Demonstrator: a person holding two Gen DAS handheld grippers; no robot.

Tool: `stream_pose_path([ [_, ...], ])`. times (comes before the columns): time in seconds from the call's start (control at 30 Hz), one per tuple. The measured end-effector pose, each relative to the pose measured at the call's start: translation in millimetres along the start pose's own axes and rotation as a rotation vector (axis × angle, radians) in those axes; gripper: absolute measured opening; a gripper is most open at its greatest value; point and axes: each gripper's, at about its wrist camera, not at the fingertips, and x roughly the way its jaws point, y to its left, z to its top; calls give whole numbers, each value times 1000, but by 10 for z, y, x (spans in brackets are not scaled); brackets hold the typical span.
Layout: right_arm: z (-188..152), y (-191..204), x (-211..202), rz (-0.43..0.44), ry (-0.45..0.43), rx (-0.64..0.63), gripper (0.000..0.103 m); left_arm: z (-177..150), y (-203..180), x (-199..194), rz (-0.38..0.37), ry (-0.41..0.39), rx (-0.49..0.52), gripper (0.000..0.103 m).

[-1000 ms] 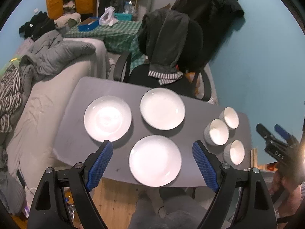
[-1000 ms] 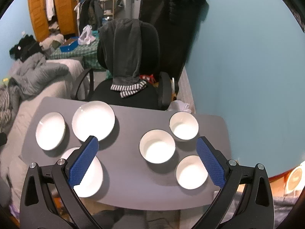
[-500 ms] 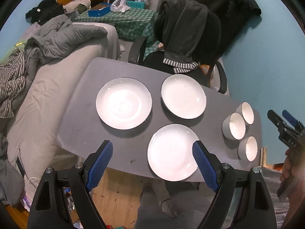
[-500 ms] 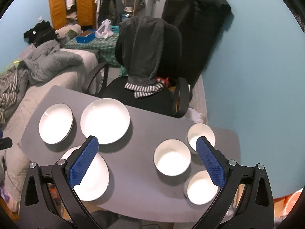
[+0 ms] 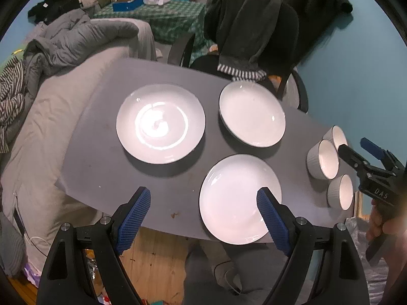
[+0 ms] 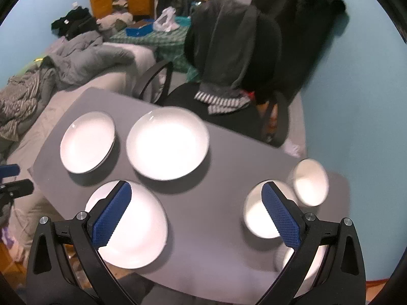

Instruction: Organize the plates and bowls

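Three white plates (image 5: pixel 160 124) are lying apart ahead of our spread, empty left gripper (image 5: pixel 203 209), while our "DAS"-marked right gripper (image 6: pixel 195 209) is hovering wide open.

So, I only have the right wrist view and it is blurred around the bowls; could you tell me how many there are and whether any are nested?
Observer: Three, all upright and none nested: the far bowl, middle bowl and near bowl.
Operator: Thank you. What is the left side doing?
Observer: The left gripper is open and empty, above the table's front edge beside the near plate.
Operator: Is there anything on the table besides dishes?
Observer: There is a small brown stain on the table near that front edge.
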Motion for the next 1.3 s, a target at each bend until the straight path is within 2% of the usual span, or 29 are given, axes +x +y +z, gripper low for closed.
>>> stream_pose_path([
  [0.2, -150, 95, 370, 64, 61, 4, 100, -62, 21, 328, -14, 46, 14, 87],
  [0.43, -334, 135, 766, 91, 141, 4, 100, -130, 4, 709, -9, 96, 29, 87],
  [0.57, -408, 157, 906, 103, 178, -4, 95, -191, 23, 851, -8, 89, 17, 87],
  [0.87, -592, 149, 1191, 117, 265, -3, 94, -254, 106, 1214, -17, 178, -5, 87],
  [1.0, -661, 143, 1273, 134, 309, -2, 88, -263, 139, 1307, -37, 202, -31, 87],
  [1.03, -677, 144, 1294, 138, 319, -3, 87, -263, 147, 1328, -43, 206, -36, 86],
  [1.1, -706, 146, 1331, 144, 335, -10, 81, -248, 143, 1371, -48, 222, -42, 73],
  [1.23, -759, 145, 1391, 153, 367, -7, 70, -243, 132, 1461, -53, 253, -38, 70],
  [1.3, -784, 145, 1406, 157, 381, -10, 67, -242, 123, 1490, -48, 262, -33, 63],
])
